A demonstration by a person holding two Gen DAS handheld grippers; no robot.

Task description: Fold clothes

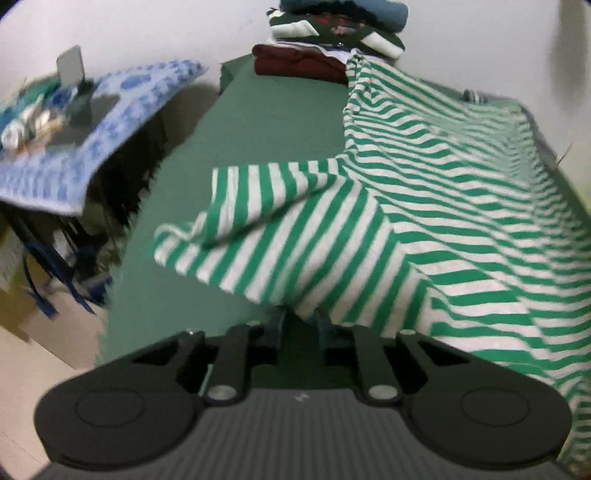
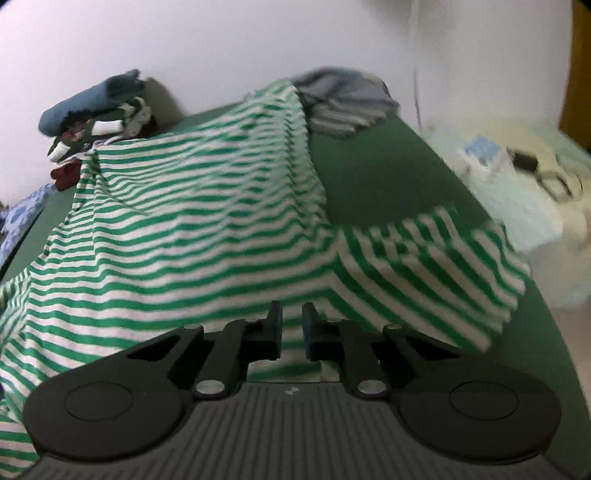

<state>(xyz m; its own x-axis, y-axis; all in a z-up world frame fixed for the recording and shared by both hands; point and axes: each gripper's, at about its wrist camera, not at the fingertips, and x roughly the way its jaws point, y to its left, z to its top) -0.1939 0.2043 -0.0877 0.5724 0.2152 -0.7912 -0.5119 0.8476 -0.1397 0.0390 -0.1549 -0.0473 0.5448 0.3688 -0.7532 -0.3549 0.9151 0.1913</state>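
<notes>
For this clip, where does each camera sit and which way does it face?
Left wrist: sits behind the left claw, looking along the green table at the striped shirt, its left sleeve and the folded stack.
Right wrist: sits behind the right claw, facing the shirt's other sleeve and a grey garment.
No hand or sleeve of the person shows in either.
Shared: shirt, table, stack.

A blue patterned cloth [image 1: 122, 122] covers a side table beside the white wall [image 1: 147, 29].

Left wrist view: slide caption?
Left gripper pinching the striped shirt on the green table, folded pile behind.
</notes>
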